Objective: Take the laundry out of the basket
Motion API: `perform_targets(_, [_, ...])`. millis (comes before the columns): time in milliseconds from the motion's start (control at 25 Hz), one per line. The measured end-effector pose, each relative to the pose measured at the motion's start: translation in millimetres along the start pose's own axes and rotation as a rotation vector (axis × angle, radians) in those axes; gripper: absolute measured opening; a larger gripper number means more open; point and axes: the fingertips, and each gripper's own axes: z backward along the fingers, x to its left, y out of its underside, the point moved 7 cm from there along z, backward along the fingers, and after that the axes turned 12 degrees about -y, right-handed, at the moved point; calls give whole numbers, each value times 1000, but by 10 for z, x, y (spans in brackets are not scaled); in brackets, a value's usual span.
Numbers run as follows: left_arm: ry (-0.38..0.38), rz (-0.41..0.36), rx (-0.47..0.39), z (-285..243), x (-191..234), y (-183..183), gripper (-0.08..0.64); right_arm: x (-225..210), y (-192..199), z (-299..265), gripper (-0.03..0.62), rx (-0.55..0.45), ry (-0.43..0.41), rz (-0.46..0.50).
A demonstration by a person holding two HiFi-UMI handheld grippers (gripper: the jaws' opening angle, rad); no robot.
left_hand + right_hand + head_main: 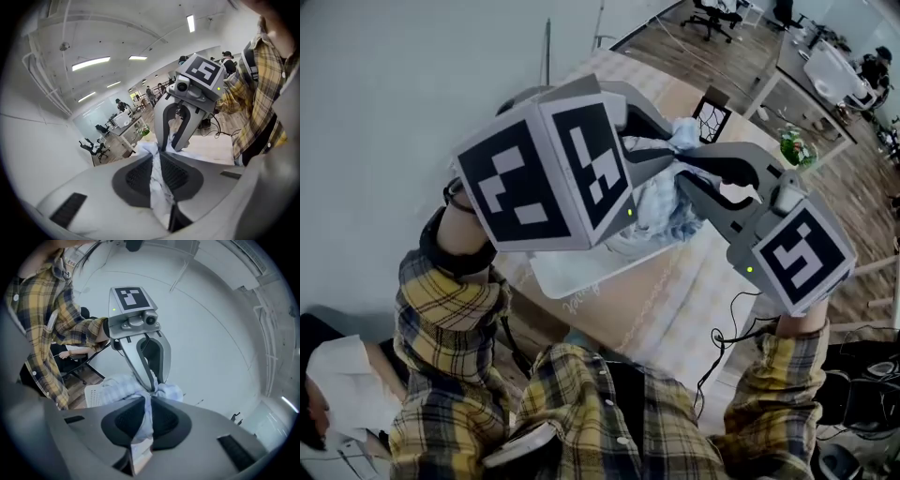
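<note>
**A:** The left tool (158, 157)?

**B:** Its jaws are clamped on a fold of the pale blue striped garment (157, 187); the cloth runs up between the pads.

**A:** And the right tool (148, 401)?

**B:** It is closed on the same garment; the two tips meet almost nose to nose, and the bunched cloth hangs from them in the air.

**A:** What is below?

**B:** What looks like the white perforated laundry basket (95, 398), partly hidden by the cloth; under it is the pale wooden tabletop (675, 309); plaid sleeves (450, 309) lead to both tools.
</note>
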Motion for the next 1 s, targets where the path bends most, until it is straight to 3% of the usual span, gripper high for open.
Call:
perform_targets(240, [-13,-11,-92,-70,-231,-695,69,162,162,774,58,57,90,32])
perform_targets(440, [46,8,-129,-25,-595,-1092,67,541,209,1222,58,130,114,39])
perform_targets(640, [99,19,-67,-305,-1052,-1069,66,854,579,1219,58,150,78,-32])
perform_targets(1000, [145,122,25,-756,-1711,-675,64,1318,1253,896,58,104,14,-167])
